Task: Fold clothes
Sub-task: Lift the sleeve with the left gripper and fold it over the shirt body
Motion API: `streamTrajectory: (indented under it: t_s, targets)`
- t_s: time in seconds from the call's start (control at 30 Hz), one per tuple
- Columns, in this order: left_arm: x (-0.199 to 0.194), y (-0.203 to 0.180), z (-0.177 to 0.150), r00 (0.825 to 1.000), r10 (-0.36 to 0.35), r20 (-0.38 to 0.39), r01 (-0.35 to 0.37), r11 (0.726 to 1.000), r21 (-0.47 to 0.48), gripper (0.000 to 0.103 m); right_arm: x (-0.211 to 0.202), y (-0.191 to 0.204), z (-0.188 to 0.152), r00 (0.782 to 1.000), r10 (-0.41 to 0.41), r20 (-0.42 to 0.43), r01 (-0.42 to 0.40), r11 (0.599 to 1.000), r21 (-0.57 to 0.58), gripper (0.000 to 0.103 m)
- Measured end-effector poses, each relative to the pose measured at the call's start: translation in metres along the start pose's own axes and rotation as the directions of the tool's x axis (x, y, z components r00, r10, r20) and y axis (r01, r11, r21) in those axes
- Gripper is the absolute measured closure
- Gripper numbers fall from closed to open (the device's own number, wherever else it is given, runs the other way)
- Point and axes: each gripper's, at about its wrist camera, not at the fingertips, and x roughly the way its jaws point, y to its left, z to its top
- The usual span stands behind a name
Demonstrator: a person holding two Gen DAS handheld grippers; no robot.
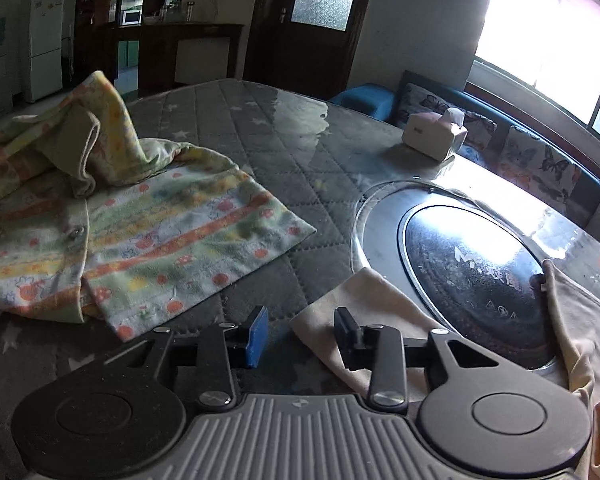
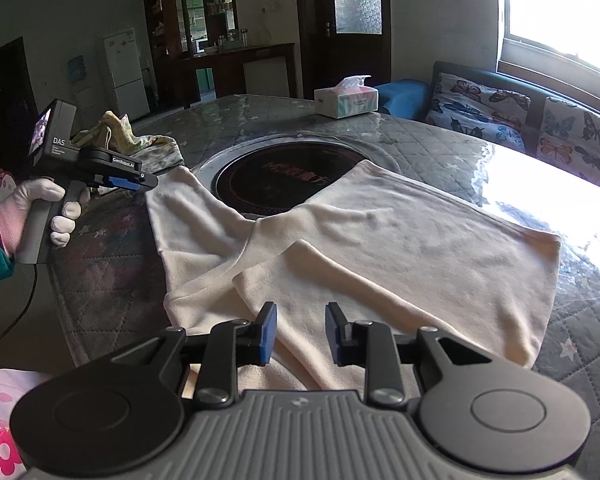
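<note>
Tissue box [image 2: 346, 102] holds tissues (one poking out); both claws, left [image 1: 301, 334] and right [image 2: 301, 330], spread, empty, over cream garment [image 2: 380, 240].

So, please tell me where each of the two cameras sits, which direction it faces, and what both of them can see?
Left wrist: sits on the left gripper, looking across the table at the patterned garment; only its own open fingers show.
Right wrist: sits on the right gripper, over the cream garment; the gloved left hand holding the left gripper shows.
Shared: cream garment, round hob, tissue box, patterned garment.
</note>
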Motion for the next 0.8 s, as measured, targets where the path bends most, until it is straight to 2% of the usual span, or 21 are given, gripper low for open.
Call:
streamTrajectory:
  t_s: [0.03,0.13,0.3,0.4,0.47,0.57,0.67,0.8]
  targets:
    - [0.001,0.0,0.0,1.0,-0.003,0.0,0.003,1.0,0.0,0.087,0.0,0.0,0.0,1.0,-0.001,0.0,0.001,1.0,0.001,0.077]
    - [-0.001,0.0,0.001,1.0,-0.022,0.012,0.022,1.0,-0.017,0.096,-0.001,0.0,-0.001,1.0,-0.003,0.002,0.003,1.0,0.006,0.077]
    - [-0.026,-0.01,0.01,0.989,-0.136,0.055,0.138,0.99,-0.036,0.098,-0.007,-0.004,-0.001,1.0,-0.014,0.023,0.013,1.0,0.018,0.077]
    - [-0.05,-0.034,0.015,0.965,-0.25,0.08,0.249,0.968,0.024,0.098,-0.012,-0.007,-0.002,0.999,-0.023,0.038,0.022,0.999,0.028,0.077]
    - [-0.067,-0.054,0.017,0.941,-0.326,0.092,0.32,0.944,0.077,0.098,-0.015,-0.01,-0.002,0.998,-0.029,0.048,0.028,0.999,0.035,0.077]
    - [-0.087,-0.089,0.017,0.894,-0.439,0.084,0.426,0.893,0.144,0.098,-0.02,-0.014,-0.003,0.997,-0.041,0.061,0.038,0.998,0.047,0.077]
    - [-0.105,-0.123,0.014,0.836,-0.545,0.06,0.526,0.828,0.195,0.098,-0.028,-0.021,-0.007,0.995,-0.061,0.073,0.056,0.996,0.064,0.077]
    - [-0.124,-0.169,0.005,0.75,-0.662,-0.001,0.641,0.726,0.25,0.098,-0.038,-0.031,-0.014,0.993,-0.088,0.084,0.08,0.992,0.093,0.077]
